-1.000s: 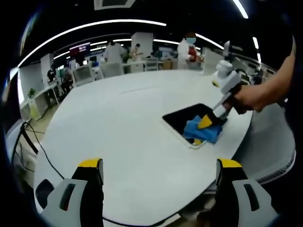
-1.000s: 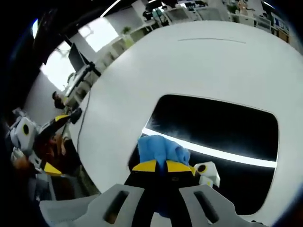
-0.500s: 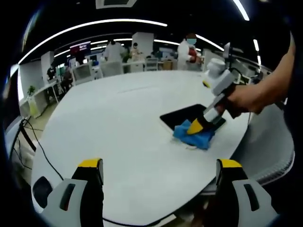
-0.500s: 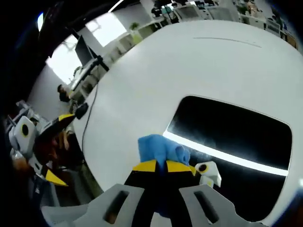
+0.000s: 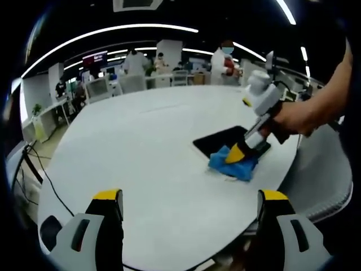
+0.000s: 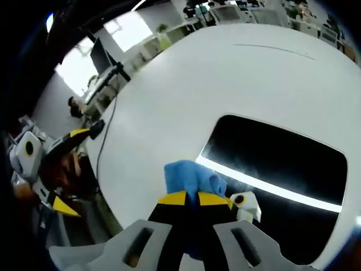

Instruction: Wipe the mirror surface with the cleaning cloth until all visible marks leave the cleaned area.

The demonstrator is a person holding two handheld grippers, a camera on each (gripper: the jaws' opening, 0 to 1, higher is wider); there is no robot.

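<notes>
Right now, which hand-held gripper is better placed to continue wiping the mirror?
The right hand-held gripper: it is shut on the blue cloth, pressed at the near edge of the mirror. The left hand-held gripper is open, empty, and far from the mirror over the white table.

No text, label or number can be read; the far wall screen (image 5: pixel 95 58) is too blurred to read.
</notes>
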